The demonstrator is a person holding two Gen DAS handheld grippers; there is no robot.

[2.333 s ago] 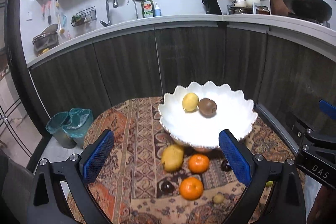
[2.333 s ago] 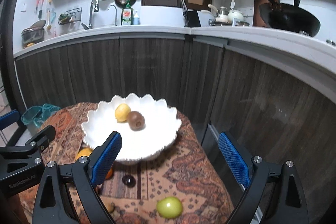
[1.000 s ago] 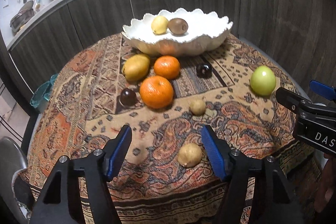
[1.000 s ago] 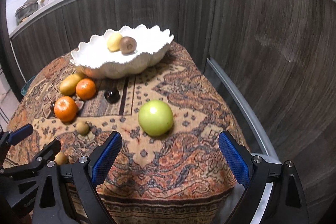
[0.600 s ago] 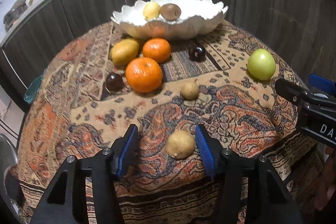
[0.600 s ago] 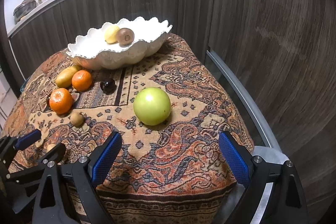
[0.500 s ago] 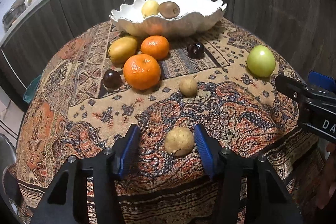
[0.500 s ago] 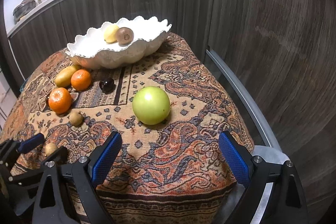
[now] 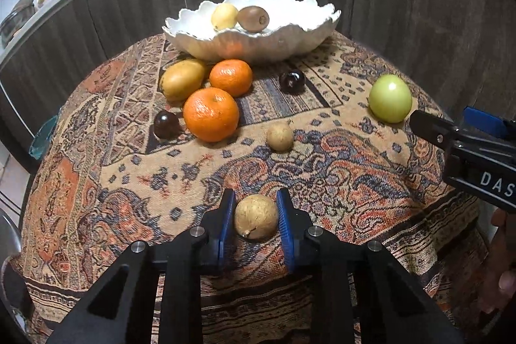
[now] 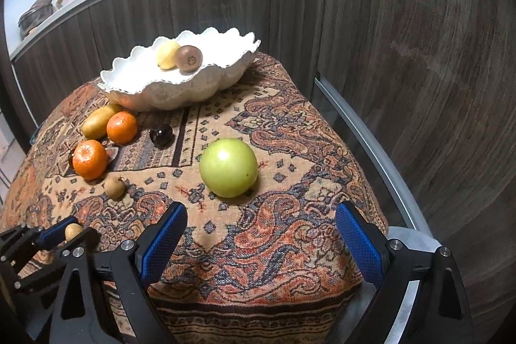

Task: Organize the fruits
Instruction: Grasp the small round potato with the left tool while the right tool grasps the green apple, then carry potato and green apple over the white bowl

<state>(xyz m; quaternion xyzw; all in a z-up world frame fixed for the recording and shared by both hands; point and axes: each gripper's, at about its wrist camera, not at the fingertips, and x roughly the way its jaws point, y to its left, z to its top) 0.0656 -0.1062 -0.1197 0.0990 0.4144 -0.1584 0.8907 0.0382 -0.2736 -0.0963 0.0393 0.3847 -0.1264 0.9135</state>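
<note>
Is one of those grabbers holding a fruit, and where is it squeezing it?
The left gripper is shut on the small tan fruit, pads on its two sides. The right gripper is open, holding nothing.

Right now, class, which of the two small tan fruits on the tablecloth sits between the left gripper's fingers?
The nearer small tan fruit, pinched between the left gripper; the other tan fruit lies free beside the oranges.

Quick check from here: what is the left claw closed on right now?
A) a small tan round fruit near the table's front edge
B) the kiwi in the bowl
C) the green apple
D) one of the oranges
A: in the left wrist view the left claw has both blue pads against the small tan fruit on the cloth, while the green apple sits untouched.
</note>
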